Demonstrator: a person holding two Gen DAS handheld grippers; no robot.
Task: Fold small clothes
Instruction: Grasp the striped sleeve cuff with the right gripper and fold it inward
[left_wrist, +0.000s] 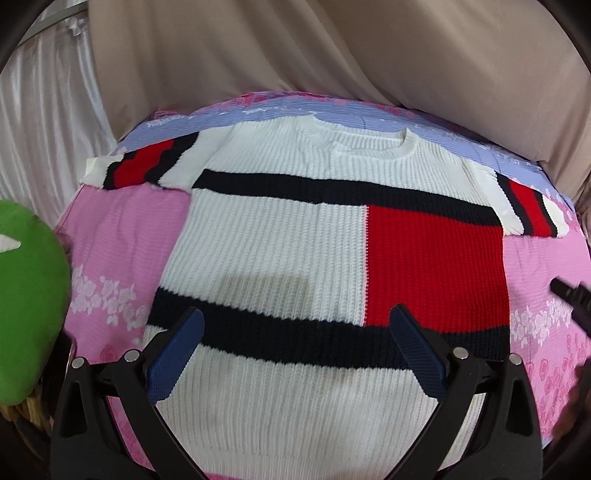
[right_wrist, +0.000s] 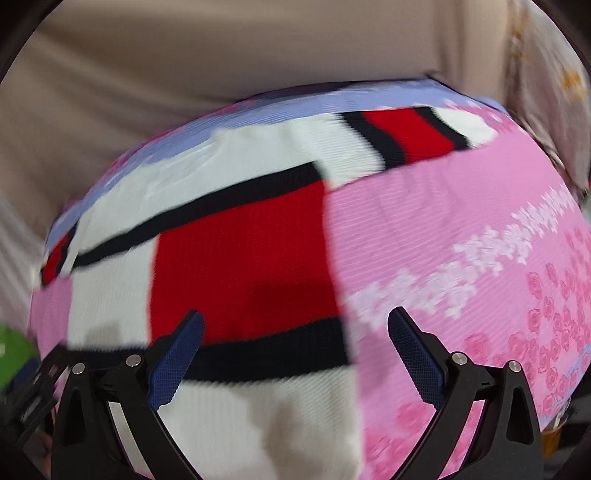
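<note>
Because a fold needs a flat start, the pink and lilac floral bedsheet (left_wrist: 110, 236) is drawn smooth over what appears to be a bed, and on it lies the white ribbed knit sweater with navy bands and a red block (left_wrist: 280, 236), front up, collar at the far edge, both short sleeves spread outward.

The hem lies nearest the left hand-held gripper (left_wrist: 295, 321), which hovers over the lower body near the lower navy band, jaws released and holding nothing.

The right hand-held gripper (right_wrist: 295, 325) is likewise spread and empty; its view is motion-blurred, but it seems to sit above the sweater's right side edge, red panel beneath one finger, bare sheet beneath the other.

A green rounded cushion (left_wrist: 29, 295) lies off the left, clear of the garment.

No fold is yet made.
</note>
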